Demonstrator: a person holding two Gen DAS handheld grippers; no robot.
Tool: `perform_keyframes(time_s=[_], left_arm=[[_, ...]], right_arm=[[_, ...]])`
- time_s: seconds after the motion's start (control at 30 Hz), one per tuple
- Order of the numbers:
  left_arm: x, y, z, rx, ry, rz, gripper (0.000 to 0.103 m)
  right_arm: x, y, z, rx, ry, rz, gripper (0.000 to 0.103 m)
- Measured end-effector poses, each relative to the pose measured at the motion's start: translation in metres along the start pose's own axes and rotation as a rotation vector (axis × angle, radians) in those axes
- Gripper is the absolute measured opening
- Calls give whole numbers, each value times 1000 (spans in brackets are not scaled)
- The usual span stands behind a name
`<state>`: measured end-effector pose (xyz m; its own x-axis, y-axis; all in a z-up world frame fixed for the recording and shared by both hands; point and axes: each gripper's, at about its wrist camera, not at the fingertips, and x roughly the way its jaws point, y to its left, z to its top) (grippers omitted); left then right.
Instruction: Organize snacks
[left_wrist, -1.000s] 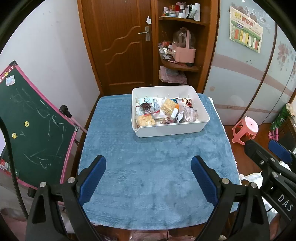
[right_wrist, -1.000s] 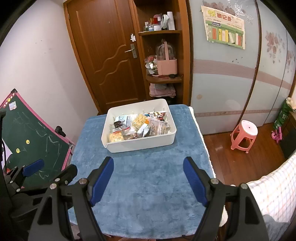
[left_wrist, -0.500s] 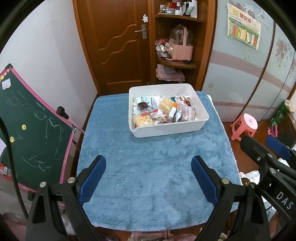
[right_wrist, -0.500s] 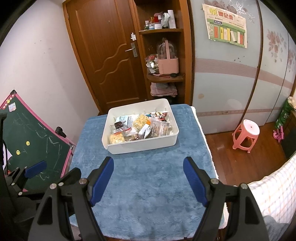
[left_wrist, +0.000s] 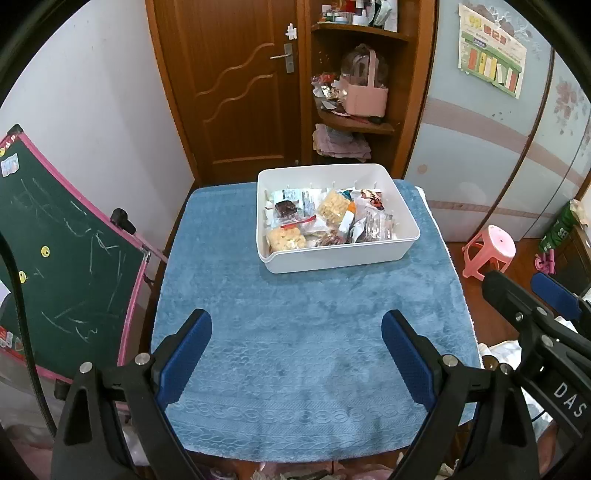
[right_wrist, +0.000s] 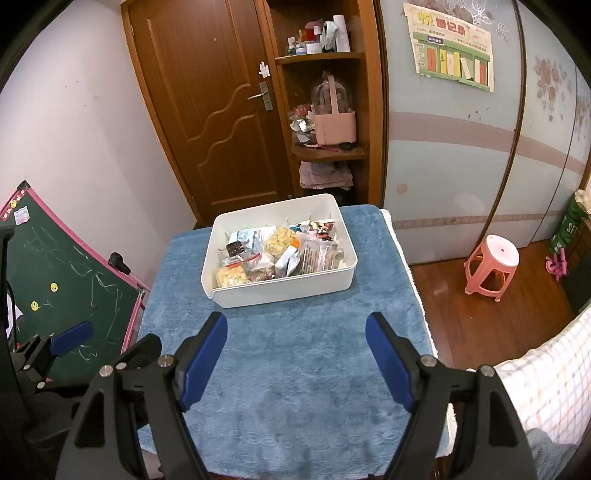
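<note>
A white plastic bin (left_wrist: 340, 254) (right_wrist: 280, 291) stands at the far side of a table covered with a blue towel (left_wrist: 303, 343) (right_wrist: 295, 369). Inside lie several wrapped snacks (left_wrist: 325, 218) (right_wrist: 277, 254), among them yellow puffed pieces, a dark brown cake and foil packets. My left gripper (left_wrist: 297, 354) hangs open over the near part of the towel, nothing between its blue pads. My right gripper (right_wrist: 297, 354) is open too, well short of the bin and empty. Each gripper shows at the edge of the other's view.
A green chalkboard with a pink frame (left_wrist: 55, 254) leans at the table's left side. Behind the table are a wooden door (left_wrist: 229, 81) and corner shelves with a pink basket (left_wrist: 365, 96). A pink stool (right_wrist: 493, 264) stands on the wooden floor to the right. A checked cloth (right_wrist: 546, 391) lies near right.
In the left wrist view the bin and table have drifted slightly left and the view tipped a little. Both grippers stay open and empty; the snacks have not moved.
</note>
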<state>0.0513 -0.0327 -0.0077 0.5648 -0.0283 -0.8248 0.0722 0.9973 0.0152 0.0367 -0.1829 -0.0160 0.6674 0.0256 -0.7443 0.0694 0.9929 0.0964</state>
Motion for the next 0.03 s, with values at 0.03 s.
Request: perform_keyframes(time_s=[0.03], left_arm=[[0,0,0,0,0,0,93]], right_arm=[[1,0,-1,0,0,0,78]])
